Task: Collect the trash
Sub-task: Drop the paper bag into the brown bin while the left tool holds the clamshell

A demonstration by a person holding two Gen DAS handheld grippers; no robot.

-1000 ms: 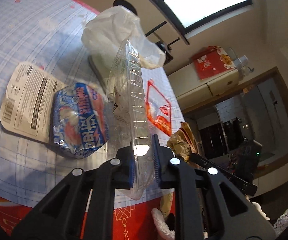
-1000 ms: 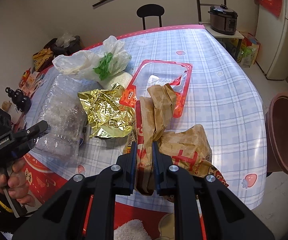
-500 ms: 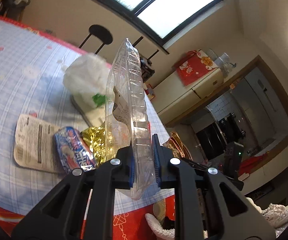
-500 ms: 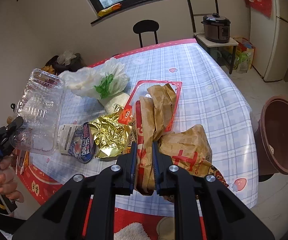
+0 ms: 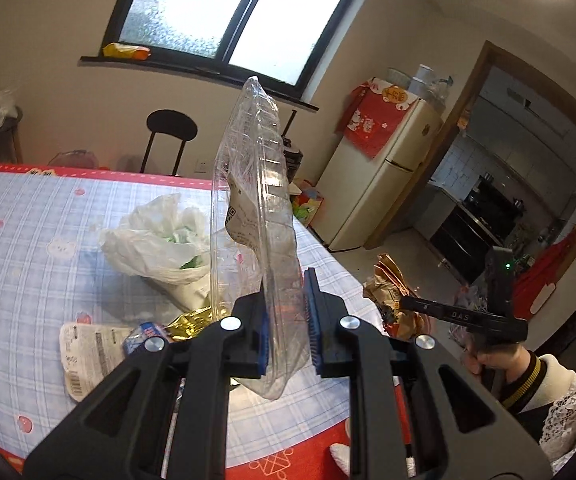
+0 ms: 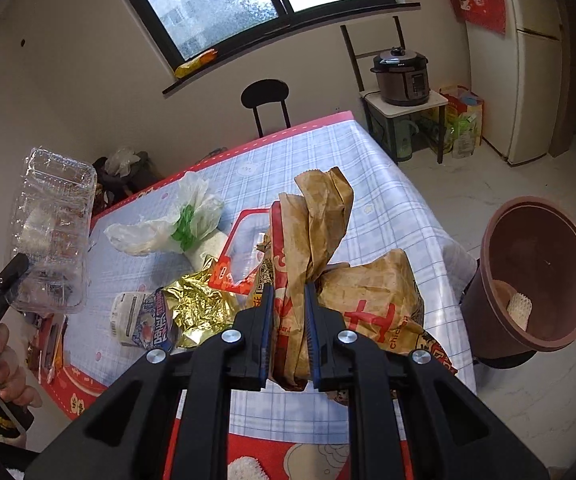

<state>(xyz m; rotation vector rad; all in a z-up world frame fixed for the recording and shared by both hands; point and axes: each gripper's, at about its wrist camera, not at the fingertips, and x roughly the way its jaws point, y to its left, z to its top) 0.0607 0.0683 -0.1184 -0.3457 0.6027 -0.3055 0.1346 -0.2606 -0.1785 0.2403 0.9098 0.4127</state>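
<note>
My left gripper [image 5: 288,320] is shut on a clear plastic clamshell box [image 5: 253,216] and holds it upright above the table; the box also shows at the left of the right wrist view [image 6: 53,232]. My right gripper [image 6: 288,328] is shut on a crumpled brown paper bag [image 6: 320,224], lifted over the table's near edge. A brown trash bin [image 6: 536,276] stands on the floor to the right of the table. On the table lie a white plastic bag [image 6: 175,224], gold foil [image 6: 199,304], a red-edged clear pack [image 6: 243,248] and a blue snack wrapper [image 6: 155,320].
The table has a blue checked cloth [image 5: 27,256] with a red border. A black chair [image 6: 265,100] stands at its far side. A rice cooker [image 6: 402,76] sits on a small stand, with a fridge [image 6: 536,56] beyond. A white label card [image 5: 87,356] lies near the front edge.
Both grippers have risen from the table. The left one has lifted the clamshell and tilted up toward the window. The right one has raised the brown bag; the bin is nearer in view.
</note>
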